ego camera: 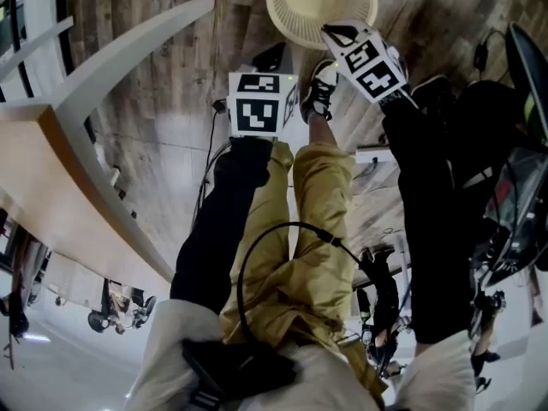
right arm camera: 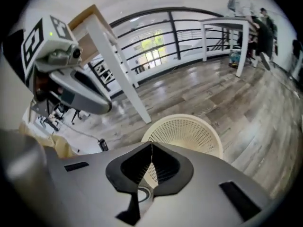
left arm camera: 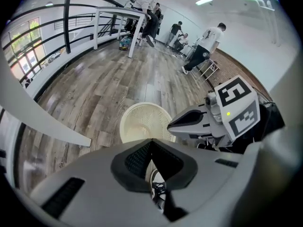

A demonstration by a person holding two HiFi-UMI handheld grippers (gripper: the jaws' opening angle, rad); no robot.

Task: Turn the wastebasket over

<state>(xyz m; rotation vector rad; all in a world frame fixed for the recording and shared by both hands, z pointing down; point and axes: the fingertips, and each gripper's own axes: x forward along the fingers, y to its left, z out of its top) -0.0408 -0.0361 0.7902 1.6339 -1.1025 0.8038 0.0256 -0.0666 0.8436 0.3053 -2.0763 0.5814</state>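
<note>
Wastebasket (ego camera: pixel 321 7) stands on the wood floor (ego camera: pixel 171 75), mouth up. You look straight into it from the head view. Contents: nothing visible inside, only the perforated wall and pale bottom. Your left gripper (left arm camera: pixel 151 148) hangs above the wastebasket on its near side, jaws together with nothing between the pads; past them only your shoe (ego camera: pixel 321 88) shows, which sits just beside the wastebasket's near edge. Your right gripper (right arm camera: pixel 151 150) also hangs above the wastebasket, near its rim. Its tips meet in a thin line with nothing clamped, and the mesh seen behind them is the basket wall farther off. Neither gripper touches the wastebasket. Both point steeply down at it, one to each side of the near rim, which reads as the pose of a two-sided hold on the rim, though neither has one now. Judgement: the basket rests freely and is light and open-walled, so a pinch on the rim should suffice to tip it. Whether the turn is done or due cannot be settled from its mouth-up stance alone. A white table leg (right arm camera: pixel 120 74) stands well apart from the wastebasket, clear of any swing.
</note>
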